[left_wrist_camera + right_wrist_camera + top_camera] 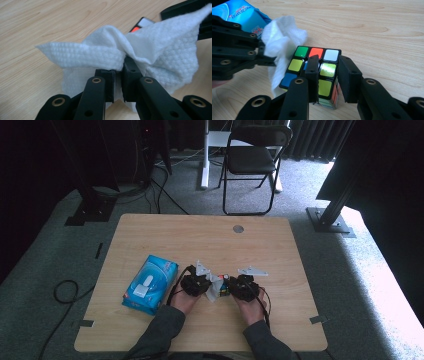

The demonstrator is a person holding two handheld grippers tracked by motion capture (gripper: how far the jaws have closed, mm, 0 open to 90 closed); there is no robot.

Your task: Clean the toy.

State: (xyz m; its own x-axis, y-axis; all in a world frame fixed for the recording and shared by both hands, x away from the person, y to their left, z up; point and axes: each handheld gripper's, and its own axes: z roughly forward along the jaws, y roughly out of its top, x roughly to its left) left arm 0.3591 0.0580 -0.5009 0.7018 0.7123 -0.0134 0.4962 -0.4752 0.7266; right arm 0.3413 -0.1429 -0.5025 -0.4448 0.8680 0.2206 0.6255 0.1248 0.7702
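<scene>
a crumpled white textured wipe (140, 50) lay bunched at centre frame, pressed against the left side of a black-edged, multicoloured puzzle cube (322, 67) at mid-frame.

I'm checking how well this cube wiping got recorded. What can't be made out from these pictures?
- Rubik's cube, right gripper view: its left side lies behind the white wipe; its near faces sit behind the right gripper's jaws.
- Cube, left gripper view: the wipe pinched in the left gripper covers all but a corner.
- Blue wipes pack, high view: print too small to read.
- Cube and wipe, high view: too small, crowded by both grippers.
</scene>
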